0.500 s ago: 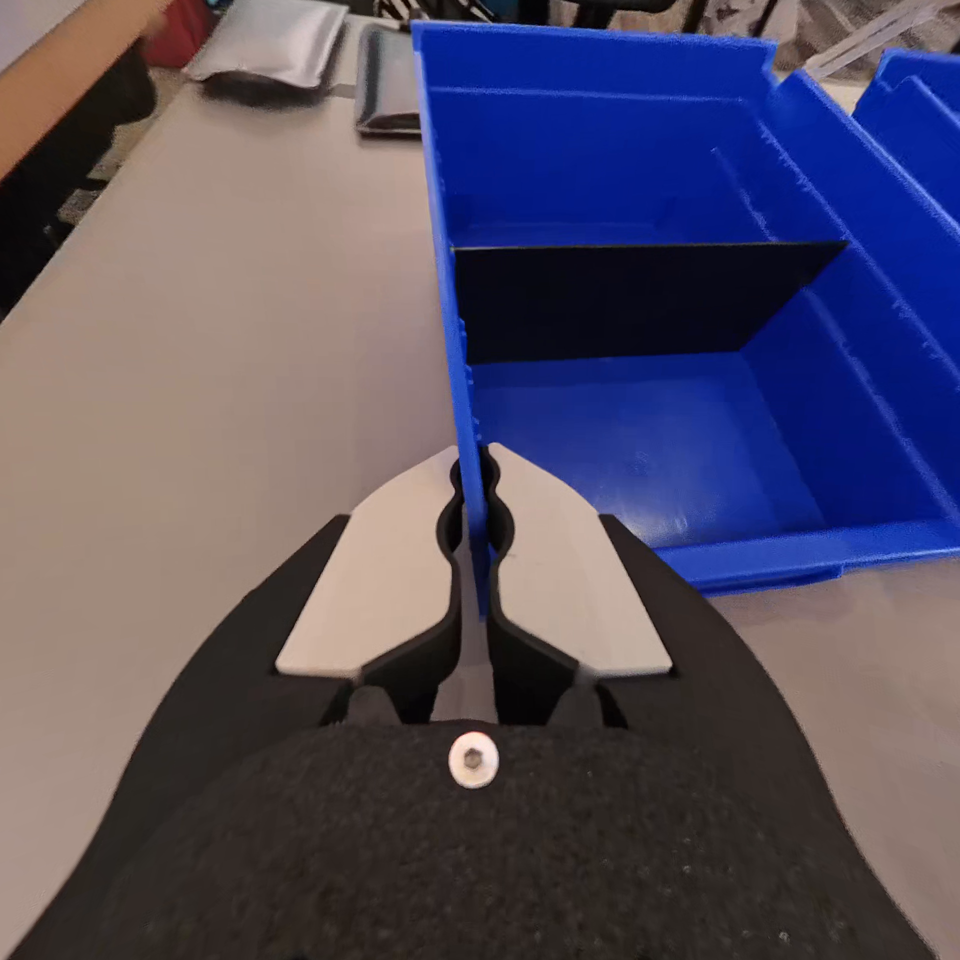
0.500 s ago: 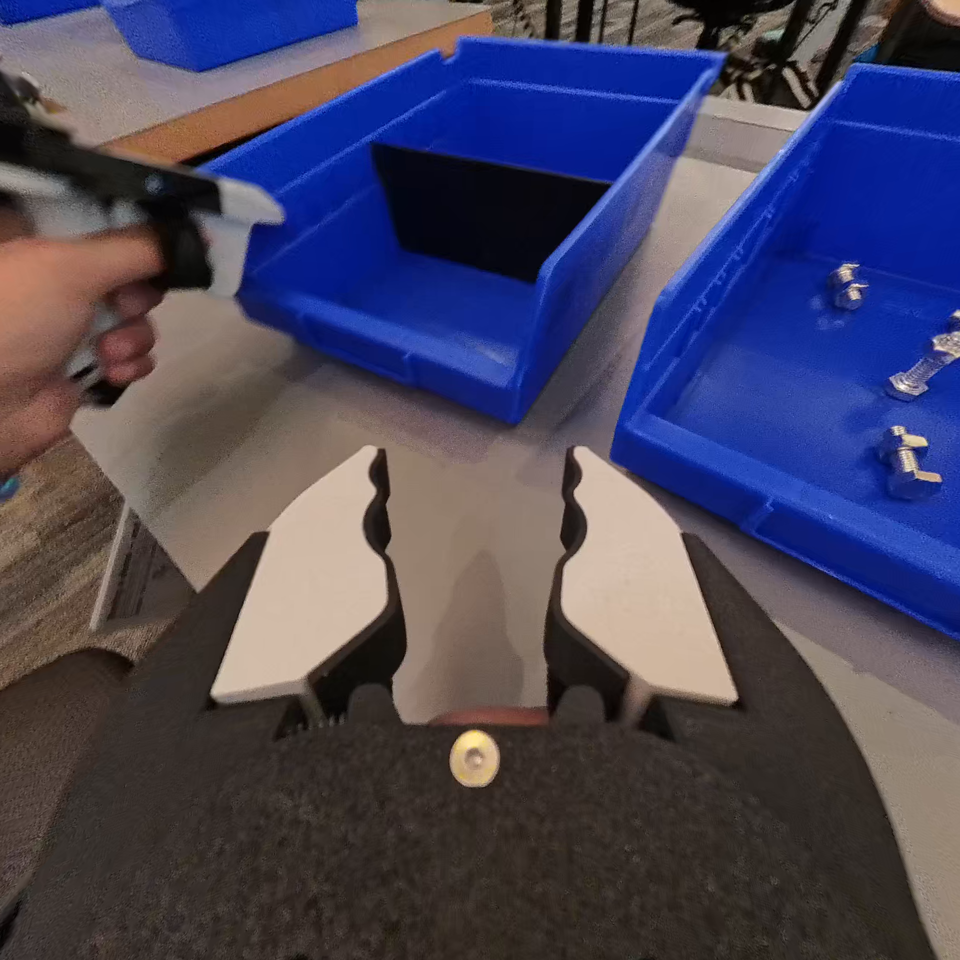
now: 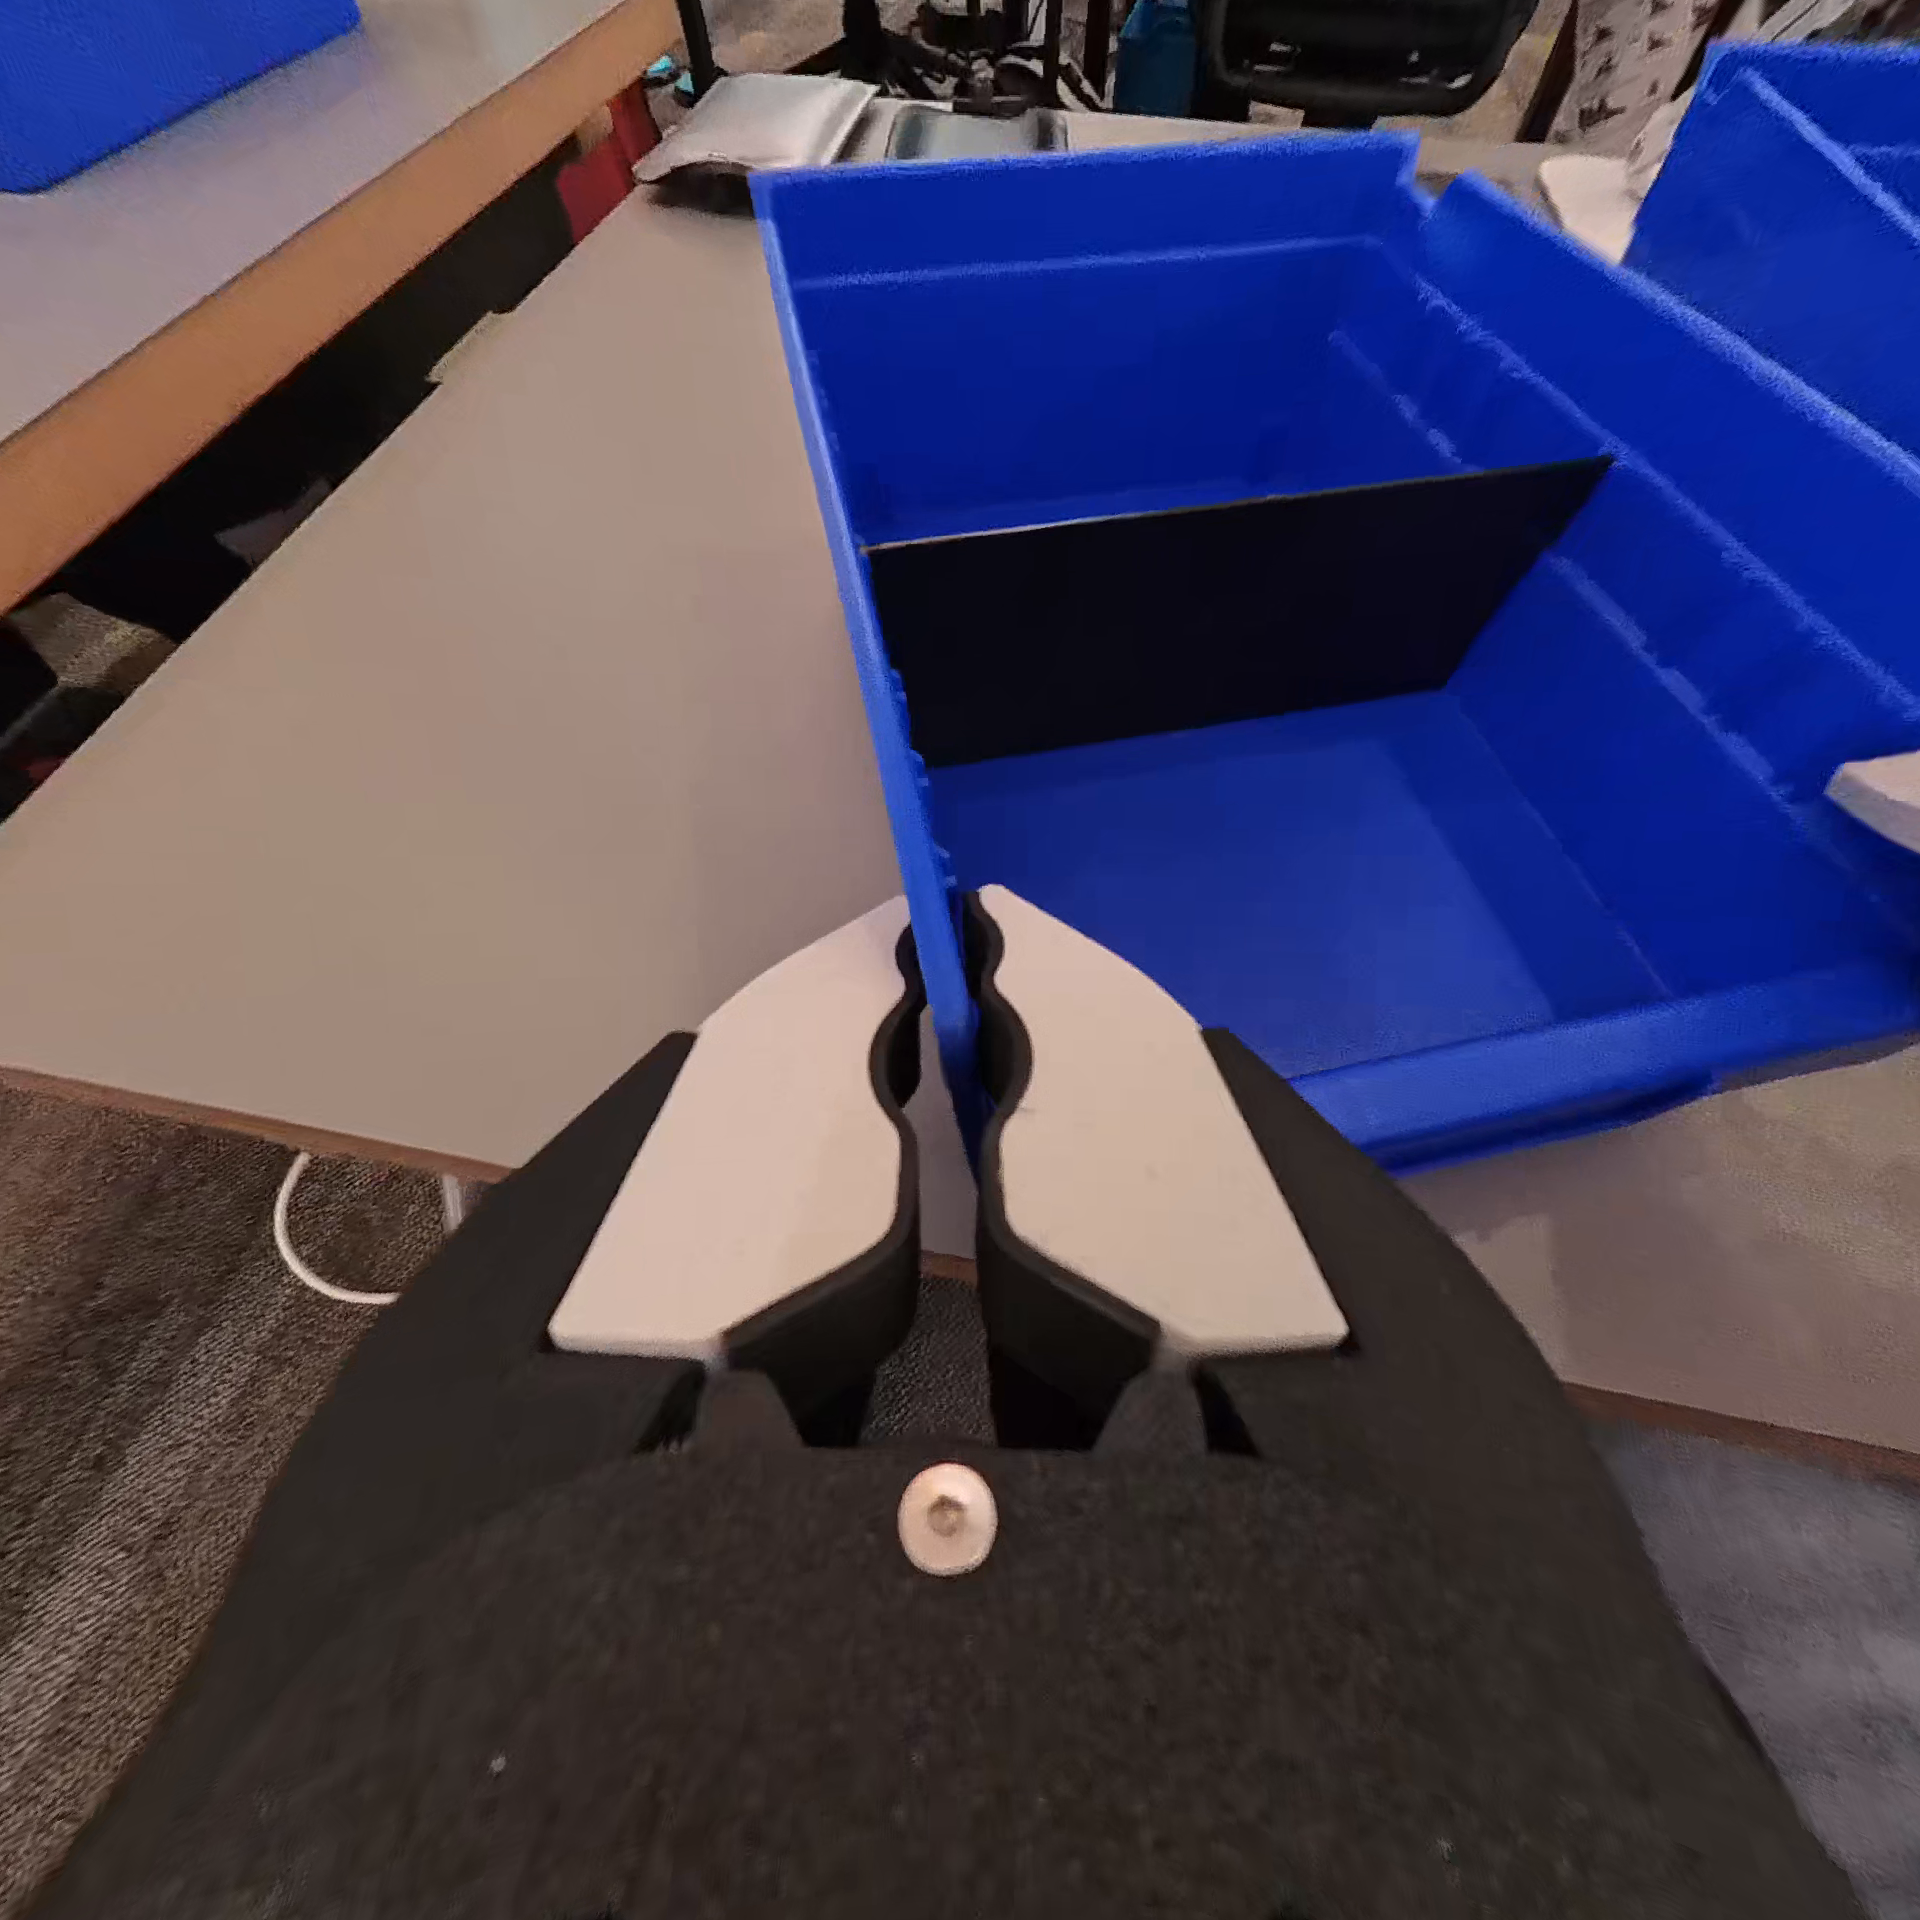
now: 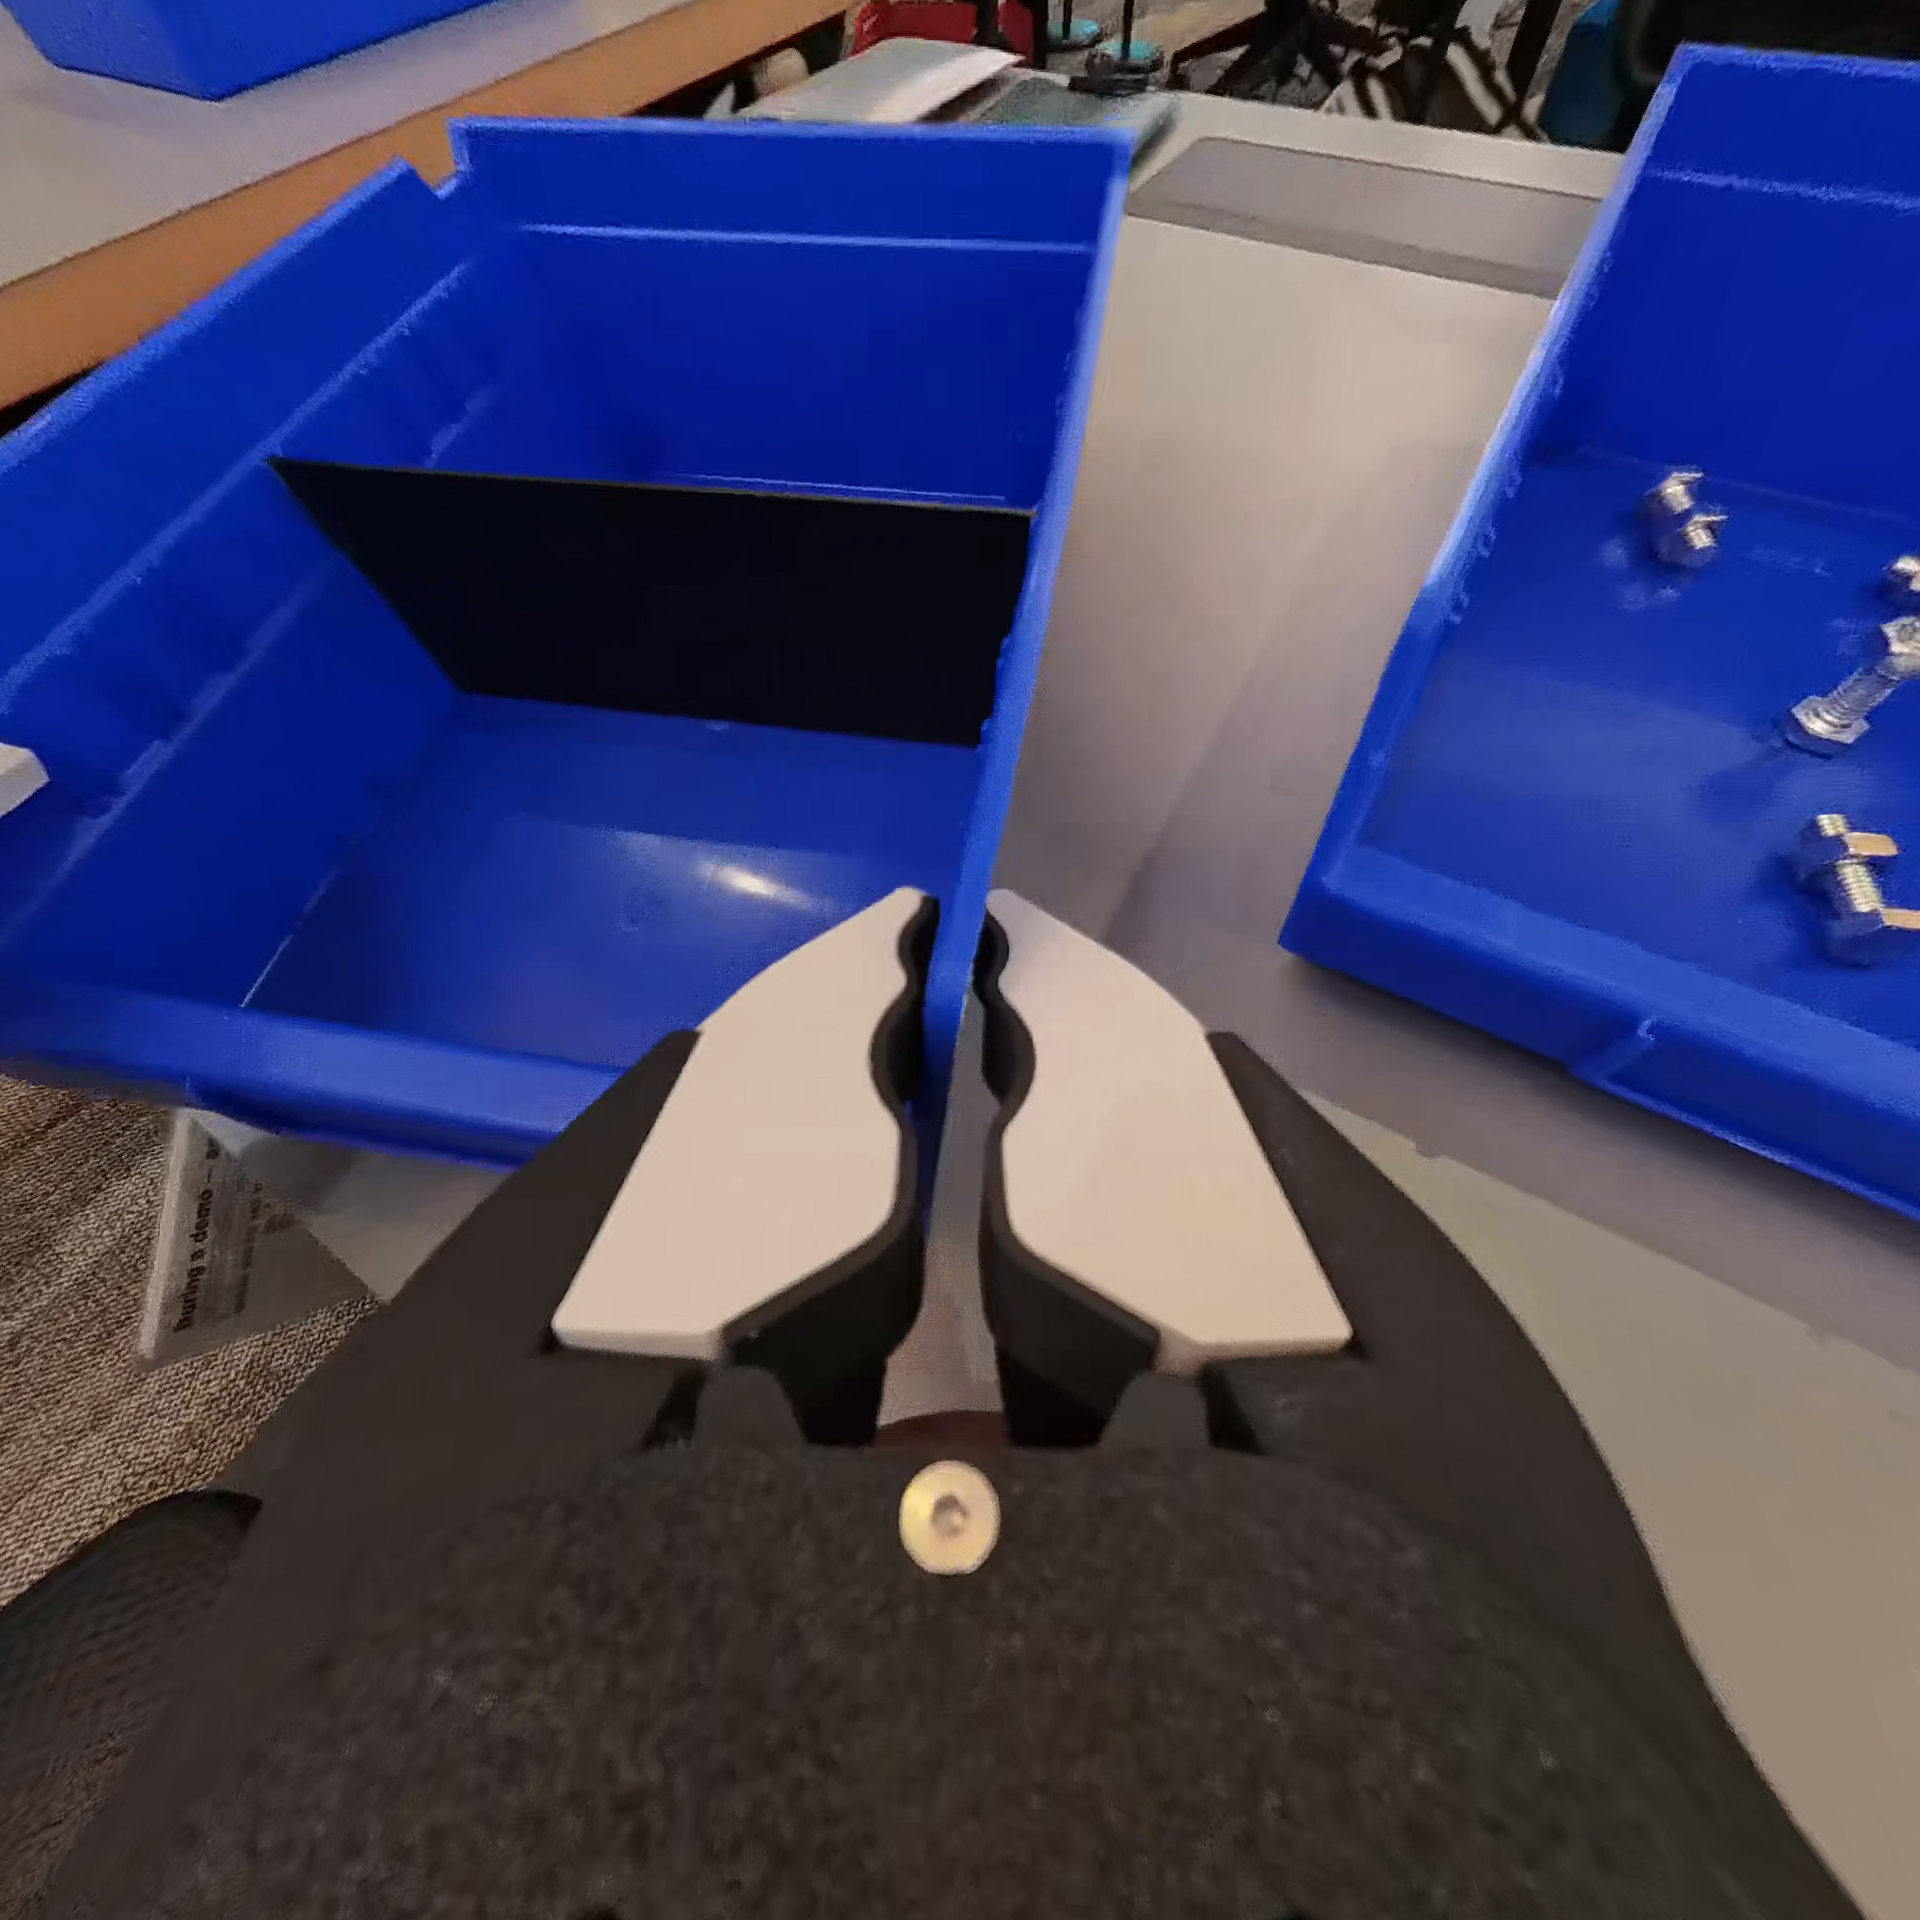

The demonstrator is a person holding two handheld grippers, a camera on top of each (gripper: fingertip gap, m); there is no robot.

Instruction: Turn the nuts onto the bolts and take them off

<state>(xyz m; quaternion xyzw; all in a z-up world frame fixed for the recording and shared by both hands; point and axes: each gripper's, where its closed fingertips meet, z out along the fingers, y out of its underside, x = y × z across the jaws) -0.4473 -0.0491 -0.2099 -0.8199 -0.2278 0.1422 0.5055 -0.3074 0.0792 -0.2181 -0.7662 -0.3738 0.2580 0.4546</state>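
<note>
A blue bin (image 3: 1039,343) with a black divider (image 3: 1195,613) across its middle stands on the grey table; both its compartments look empty. My left gripper (image 3: 945,914) is shut on the bin's left wall near the front corner. My right gripper (image 4: 956,914) is shut on the same bin's (image 4: 727,343) right wall. A second blue bin (image 4: 1558,779) to the right holds several silver bolts with nuts, among them one at the back (image 4: 1683,530), a long one (image 4: 1860,696) and a near one (image 4: 1855,899).
The table's front edge (image 3: 260,1117) runs just under the grippers, with carpet and a white cable (image 3: 301,1236) below. A printed sheet (image 4: 218,1247) hangs at the table's corner. Silver pouches (image 3: 769,135) lie at the far end. Another table (image 3: 156,312) stands to the left. My hands' fingertips stand some 20 cm from each other.
My right gripper has moved from open above the table onto the bin's right wall and shut on it. My left gripper keeps its hold, and the bin now sits nearer the table's front edge.
</note>
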